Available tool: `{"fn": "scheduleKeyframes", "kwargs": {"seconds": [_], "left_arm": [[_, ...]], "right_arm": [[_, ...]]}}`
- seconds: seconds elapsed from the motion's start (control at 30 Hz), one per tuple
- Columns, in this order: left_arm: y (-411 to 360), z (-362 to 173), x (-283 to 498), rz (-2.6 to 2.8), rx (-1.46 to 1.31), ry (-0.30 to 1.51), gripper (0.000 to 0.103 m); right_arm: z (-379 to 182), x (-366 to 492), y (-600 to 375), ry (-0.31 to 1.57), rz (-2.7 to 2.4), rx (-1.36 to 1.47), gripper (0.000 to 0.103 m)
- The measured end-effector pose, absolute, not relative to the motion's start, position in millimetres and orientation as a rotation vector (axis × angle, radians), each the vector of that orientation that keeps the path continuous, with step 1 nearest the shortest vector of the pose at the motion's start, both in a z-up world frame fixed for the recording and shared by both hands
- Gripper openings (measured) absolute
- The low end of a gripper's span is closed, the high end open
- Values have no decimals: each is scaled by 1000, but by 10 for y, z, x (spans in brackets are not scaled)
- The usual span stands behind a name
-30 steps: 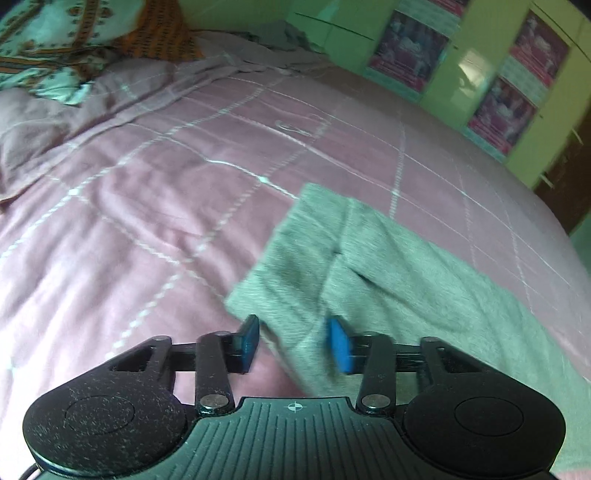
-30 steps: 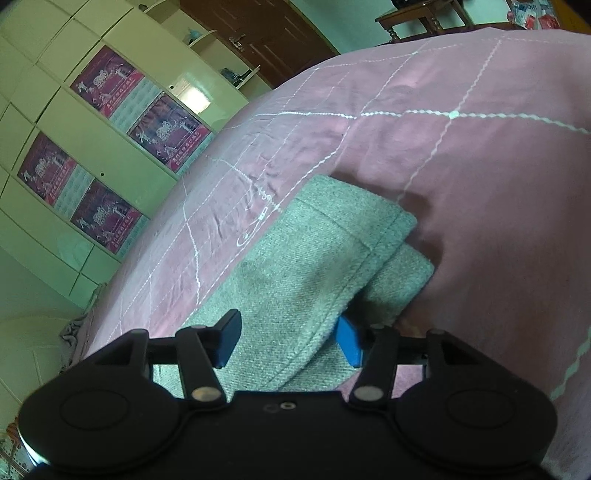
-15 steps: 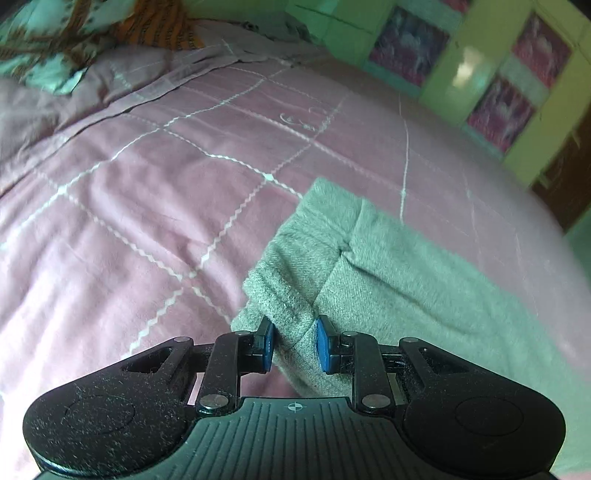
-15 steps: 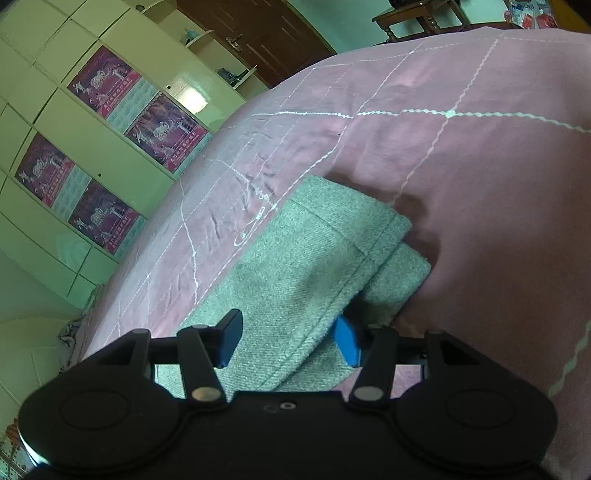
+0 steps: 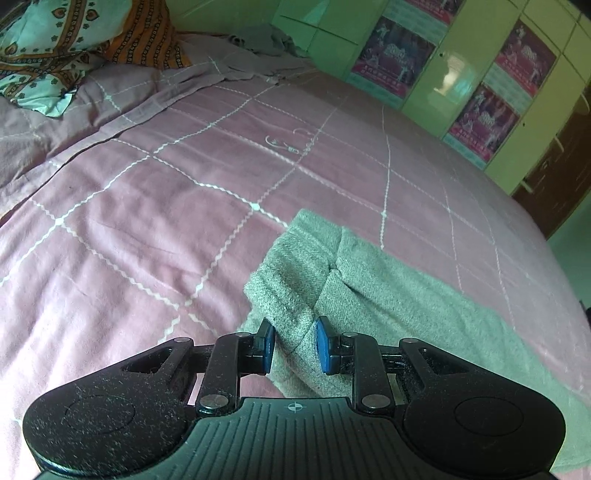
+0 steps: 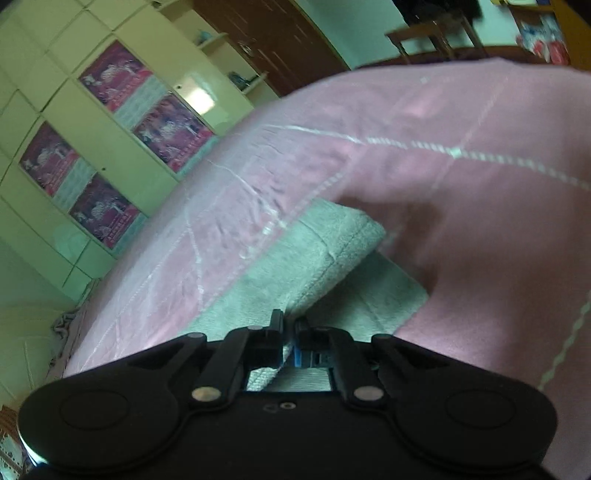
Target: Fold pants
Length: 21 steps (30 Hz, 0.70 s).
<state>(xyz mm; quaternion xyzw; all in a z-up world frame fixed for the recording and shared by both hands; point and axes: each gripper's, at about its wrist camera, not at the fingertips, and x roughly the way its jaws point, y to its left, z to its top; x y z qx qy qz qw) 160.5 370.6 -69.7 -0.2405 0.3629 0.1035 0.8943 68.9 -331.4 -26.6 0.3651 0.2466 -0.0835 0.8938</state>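
Grey-green pants (image 5: 373, 291) lie folded on a pink checked bedspread (image 5: 155, 206). In the left wrist view my left gripper (image 5: 293, 345) is shut on a bunched fold at the pants' near corner; cloth fills the gap between the blue pads. In the right wrist view the pants (image 6: 314, 254) show as two stacked layers. My right gripper (image 6: 289, 332) is shut on the edge of the upper layer, which is lifted off the lower one.
Patterned pillows (image 5: 55, 40) and rumpled bedding lie at the head of the bed. Green wardrobe doors with posters (image 5: 480, 85) stand beyond the far edge. A dark wooden door (image 6: 269, 33) and a small table (image 6: 436, 33) stand past the bed.
Both grippers went from open to shut on the pants: the left closed half a second ago, the right just now. The right view has shifted and the upper layer has risen.
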Motion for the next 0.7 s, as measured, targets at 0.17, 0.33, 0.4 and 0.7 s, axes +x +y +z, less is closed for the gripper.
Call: {"fn": "scheduleKeyframes", "kwargs": {"seconds": [0.17,0.33,0.4,0.7], "left_arm": [[3574,-821,1639,241,-420,822,30],[3378,-518,1332,282,-340,772,62],[3299,-432,1148,275,-404,745,57],[2367,-709,1098,95,-592,788,44]], "right_arm": [[-314,726,-3294,588,-261,713,5],[-402,736,-3262,631,-288,751,26],[-264,581,-3069,612,-210,716,28],[-366,652,-2426,626,21,809,28]]}}
